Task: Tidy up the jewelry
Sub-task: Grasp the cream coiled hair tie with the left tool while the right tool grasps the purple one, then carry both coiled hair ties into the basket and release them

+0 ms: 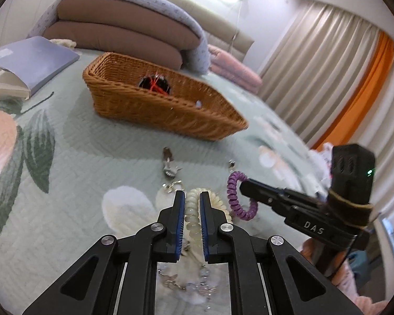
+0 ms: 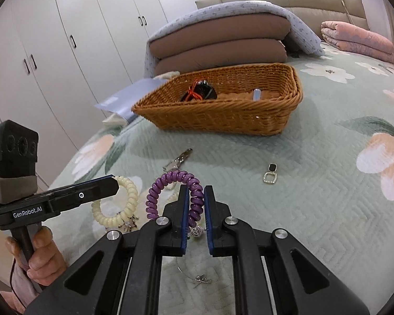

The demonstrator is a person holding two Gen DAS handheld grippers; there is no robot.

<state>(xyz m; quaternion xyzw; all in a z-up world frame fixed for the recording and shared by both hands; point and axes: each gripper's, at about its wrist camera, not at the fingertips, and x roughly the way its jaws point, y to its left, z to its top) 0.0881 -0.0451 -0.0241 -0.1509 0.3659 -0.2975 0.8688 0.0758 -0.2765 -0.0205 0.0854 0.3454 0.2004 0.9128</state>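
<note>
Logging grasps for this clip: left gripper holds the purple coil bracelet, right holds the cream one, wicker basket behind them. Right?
Swapped. The left gripper grips the cream coil bracelet in the left wrist view; the right gripper grips the purple one. The wicker basket is behind.

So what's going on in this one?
A person is sorting jewelry on a bed with two handheld grippers. The left gripper is closed around a cream coil bracelet, the right gripper around a purple coil bracelet. A wicker basket ahead already holds some items; a hair clip and an earring remain on the bedspread.
</note>
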